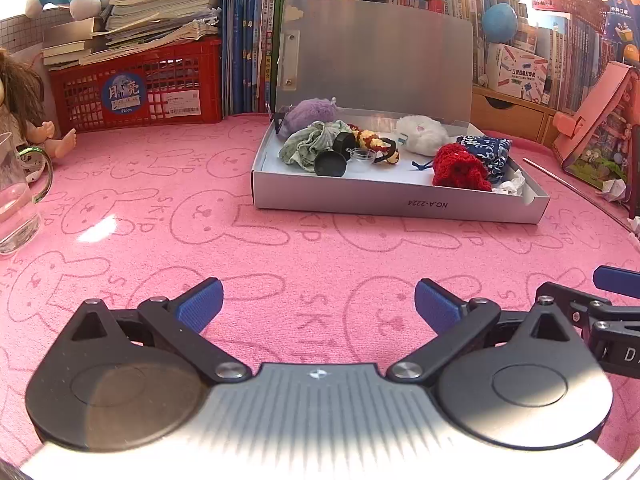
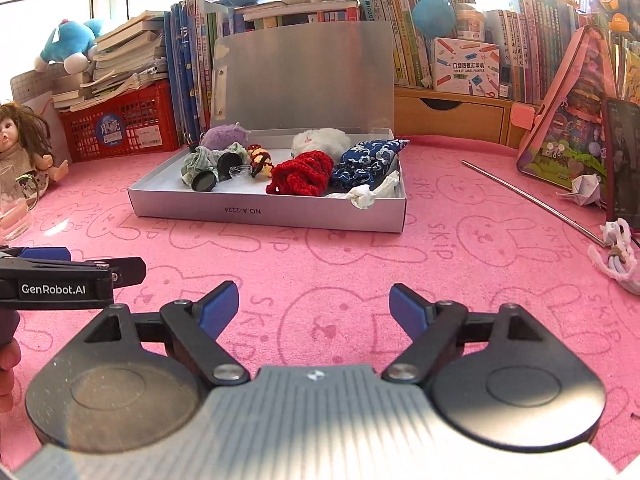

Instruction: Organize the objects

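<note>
An open grey box [image 1: 396, 204] [image 2: 264, 214] stands on the pink rabbit-print cloth, lid up. Inside lie a purple plush [image 1: 310, 112], a green cloth [image 1: 310, 146], black caps [image 1: 330, 162], a red knit piece [image 1: 460, 168] [image 2: 300, 176], a blue patterned pouch [image 1: 486, 150] [image 2: 366, 162], a white plush [image 1: 422, 130] and crumpled tissue [image 2: 364, 196]. My left gripper [image 1: 318, 304] is open and empty, low over the cloth in front of the box. My right gripper [image 2: 314, 306] is open and empty, beside it to the right.
A glass mug [image 1: 14, 196] and a doll [image 2: 20, 140] are at the left. A red crate [image 1: 140, 88] with books stands behind. A metal rod [image 2: 528, 196], a paper scrap [image 2: 586, 188], a white cable bundle [image 2: 618, 256] and a pink case [image 2: 568, 132] are at the right.
</note>
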{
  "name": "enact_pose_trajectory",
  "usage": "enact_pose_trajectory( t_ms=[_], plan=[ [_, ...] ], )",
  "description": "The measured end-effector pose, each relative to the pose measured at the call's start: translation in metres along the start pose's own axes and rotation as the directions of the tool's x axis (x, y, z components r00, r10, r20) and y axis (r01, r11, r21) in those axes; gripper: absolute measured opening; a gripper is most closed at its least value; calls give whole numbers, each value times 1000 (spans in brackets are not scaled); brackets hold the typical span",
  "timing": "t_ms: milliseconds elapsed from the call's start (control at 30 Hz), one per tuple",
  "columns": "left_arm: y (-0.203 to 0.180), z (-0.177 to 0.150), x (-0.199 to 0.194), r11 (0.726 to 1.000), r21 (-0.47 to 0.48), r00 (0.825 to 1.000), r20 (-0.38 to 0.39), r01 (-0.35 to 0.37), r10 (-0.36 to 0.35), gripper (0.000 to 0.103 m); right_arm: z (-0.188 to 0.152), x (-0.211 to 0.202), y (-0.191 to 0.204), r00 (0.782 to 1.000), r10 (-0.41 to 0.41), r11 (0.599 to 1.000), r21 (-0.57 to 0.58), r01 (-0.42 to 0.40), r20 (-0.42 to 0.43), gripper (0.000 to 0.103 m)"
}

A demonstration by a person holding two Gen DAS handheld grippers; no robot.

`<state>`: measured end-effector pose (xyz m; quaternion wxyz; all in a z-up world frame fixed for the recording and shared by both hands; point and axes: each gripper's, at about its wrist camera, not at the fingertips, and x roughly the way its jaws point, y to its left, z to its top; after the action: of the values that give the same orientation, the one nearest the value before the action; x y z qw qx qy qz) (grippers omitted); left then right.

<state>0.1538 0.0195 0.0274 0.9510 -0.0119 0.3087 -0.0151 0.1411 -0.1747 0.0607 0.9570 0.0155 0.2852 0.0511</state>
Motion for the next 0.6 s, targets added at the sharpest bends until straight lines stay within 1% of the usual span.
enact_pose_trajectory(
  t_ms=[200,267,367,600],
  plan=[
    [1,-7,3,1000,2,1000,-25,-1,1,103,-10,6,-2,999,-24,1000,14,24,-36,89],
    [0,-9,5,1000,3,999,-32,2,-2,103,-12,9,-4,998,-26,999,28,28,-60,89],
    [-1,-11,7,1000,10,999,-39,-1,2,103,-12,10,-6,997,-39,998,44,42,-64,90],
    [-4,-11,9,1000,27,999,-49,-12,13,103,-12,14,2,995,-55,998,-3,55,-85,94]
  ],
)
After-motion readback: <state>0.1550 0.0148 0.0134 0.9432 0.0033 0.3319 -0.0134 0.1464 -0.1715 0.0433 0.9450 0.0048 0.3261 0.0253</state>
